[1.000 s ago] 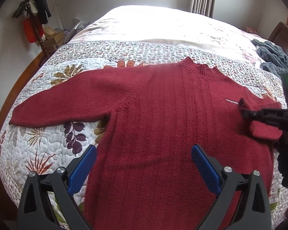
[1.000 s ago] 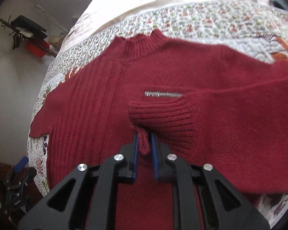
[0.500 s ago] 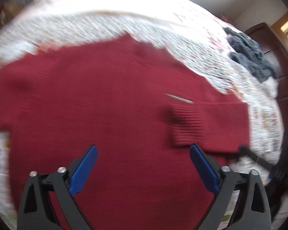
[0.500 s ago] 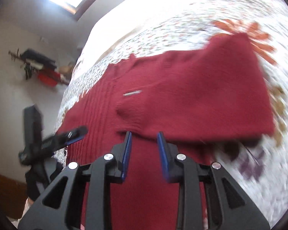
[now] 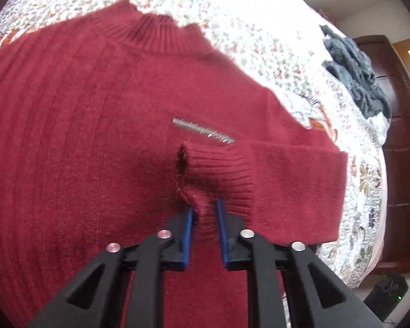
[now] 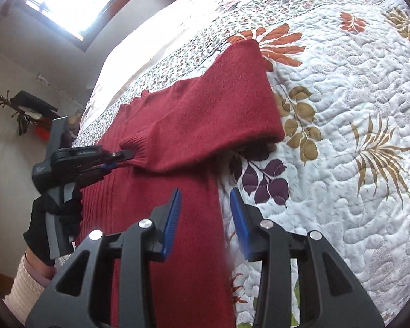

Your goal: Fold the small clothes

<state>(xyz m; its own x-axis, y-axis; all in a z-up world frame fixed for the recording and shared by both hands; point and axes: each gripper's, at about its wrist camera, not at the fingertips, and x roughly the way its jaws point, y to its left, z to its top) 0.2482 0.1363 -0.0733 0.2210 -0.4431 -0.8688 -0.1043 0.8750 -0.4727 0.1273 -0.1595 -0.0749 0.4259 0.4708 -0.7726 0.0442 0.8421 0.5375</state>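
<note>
Pinching sleeve cuff (image 5: 218,169): left gripper (image 5: 204,213); right gripper (image 6: 205,207) apart above sweater (image 6: 177,246) edge.

sweater cuff (image 5: 205,213) between left jaws

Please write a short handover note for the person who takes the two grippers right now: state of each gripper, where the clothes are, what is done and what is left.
Left gripper: shut on the ribbed cuff of one sleeve, which lies folded across the chest of the red sweater.
Right gripper: open, holds nothing, hovers over the sweater's side edge near the hem.
The sweater lies flat, front up, on the quilted bedspread. A grey garment waits further up the bed.
Done: this sleeve is folded in.
Left: release the cuff, fold the other sleeve (out of view now), fold the body, then probably the grey garment.
</note>
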